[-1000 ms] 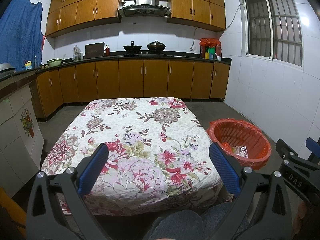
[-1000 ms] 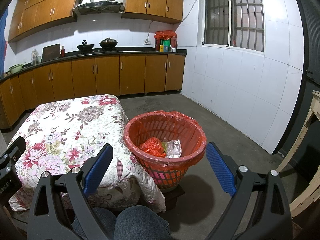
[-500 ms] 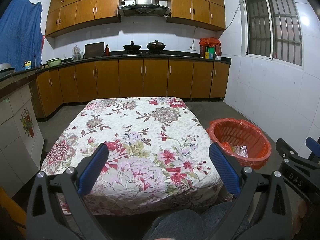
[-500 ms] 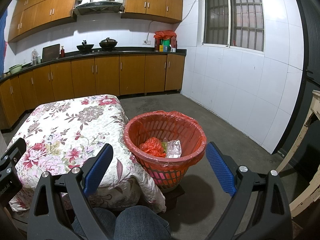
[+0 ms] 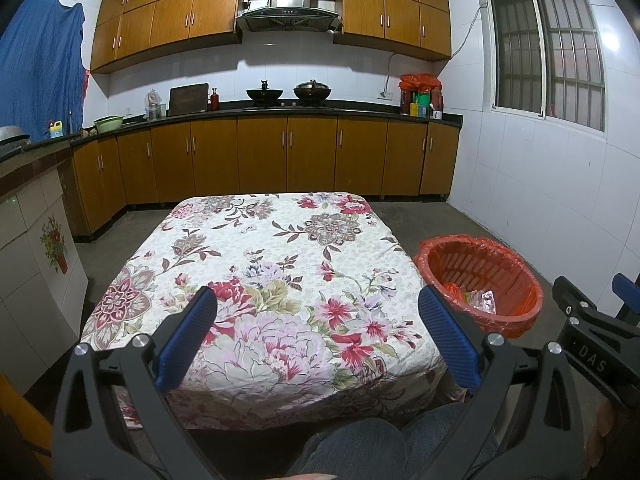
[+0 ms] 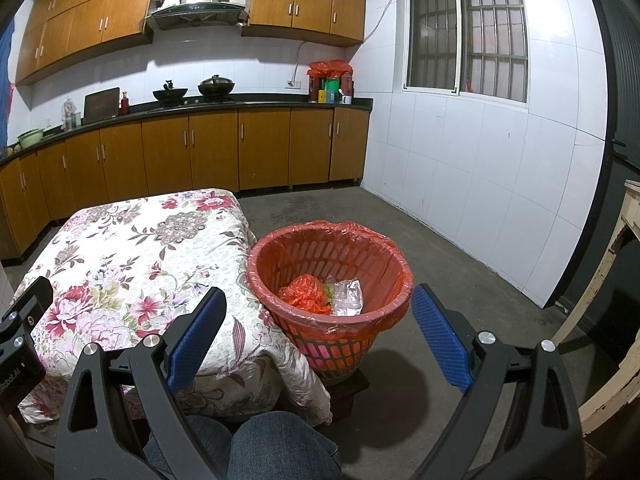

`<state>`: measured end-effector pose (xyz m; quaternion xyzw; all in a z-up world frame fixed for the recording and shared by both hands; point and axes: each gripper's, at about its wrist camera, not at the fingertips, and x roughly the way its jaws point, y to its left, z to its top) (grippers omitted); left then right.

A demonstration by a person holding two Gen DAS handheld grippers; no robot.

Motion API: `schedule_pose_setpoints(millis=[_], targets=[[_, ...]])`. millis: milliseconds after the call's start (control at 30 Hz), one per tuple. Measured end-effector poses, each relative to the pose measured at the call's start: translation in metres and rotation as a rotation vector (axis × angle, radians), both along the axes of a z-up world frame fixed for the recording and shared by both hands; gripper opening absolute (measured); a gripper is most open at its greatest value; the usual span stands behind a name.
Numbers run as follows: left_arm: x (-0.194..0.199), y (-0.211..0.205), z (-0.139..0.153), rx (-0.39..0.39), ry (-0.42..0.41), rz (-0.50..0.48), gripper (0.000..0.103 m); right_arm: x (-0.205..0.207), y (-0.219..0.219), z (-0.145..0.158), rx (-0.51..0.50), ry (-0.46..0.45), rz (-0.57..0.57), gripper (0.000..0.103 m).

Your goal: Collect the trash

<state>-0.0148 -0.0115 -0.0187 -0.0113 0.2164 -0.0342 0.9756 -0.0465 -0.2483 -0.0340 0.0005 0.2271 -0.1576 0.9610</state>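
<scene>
Denim-clad knees [image 6: 256, 446] of the seated person filled the nearest bottom edge of both views. Just above them, the left gripper [image 5: 318, 338] hung with its blue-padded jaws spread wide and nothing between them, pointed over the near end of a table draped in a floral cloth [image 5: 276, 264]. The right gripper [image 6: 318, 336] was likewise spread wide and held nothing, its left pad over the cloth's corner and its right pad over bare concrete floor [image 6: 460, 280].

Between the right gripper's pads, in its own view, stood the red slatted waste basket [image 6: 388, 272], lined with a thin red plastic bag folded over the rim. It sat just beside the table's right corner, touching the hanging cloth, on a low dark block. Inside lay the trash: a crumpled orange-red bag [image 6: 304, 294], a crinkled clear-silvery wrapper [image 6: 348, 296] next to it, and a sliver of something green between them. From the left view, the same basket [image 5: 516, 276] appeared to the right of the table, with the right gripper's black frame at the frame's edge.

Farther back, brown wooden cabinets [image 5: 312, 156] ran along the wall under a dark counter, with two woks [image 5: 312, 91] on the stove beneath a steel range hood [image 5: 288, 12]. A barred window [image 6: 468, 32] was set in the white tiled wall to the right.
</scene>
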Motion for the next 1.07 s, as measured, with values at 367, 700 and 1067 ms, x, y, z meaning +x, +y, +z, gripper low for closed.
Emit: schedule_pose_setpoints(millis=[367, 700, 1067], targets=[[0.0005, -0.0002, -0.0009, 0.001, 0.001, 0.0, 0.099, 0.0001, 0.0002, -0.0002, 0.0, 0.001, 0.0, 0.093], [0.0003, -0.0004, -0.0001, 0.002, -0.001, 0.0, 0.099, -0.0001, 0.0004, -0.0002, 0.0, 0.001, 0.0, 0.093], [0.0017, 0.0019, -0.0064, 0.003, 0.008, -0.006, 0.099, 0.0, 0.0006, 0.0, 0.001, 0.001, -0.001, 0.093]])
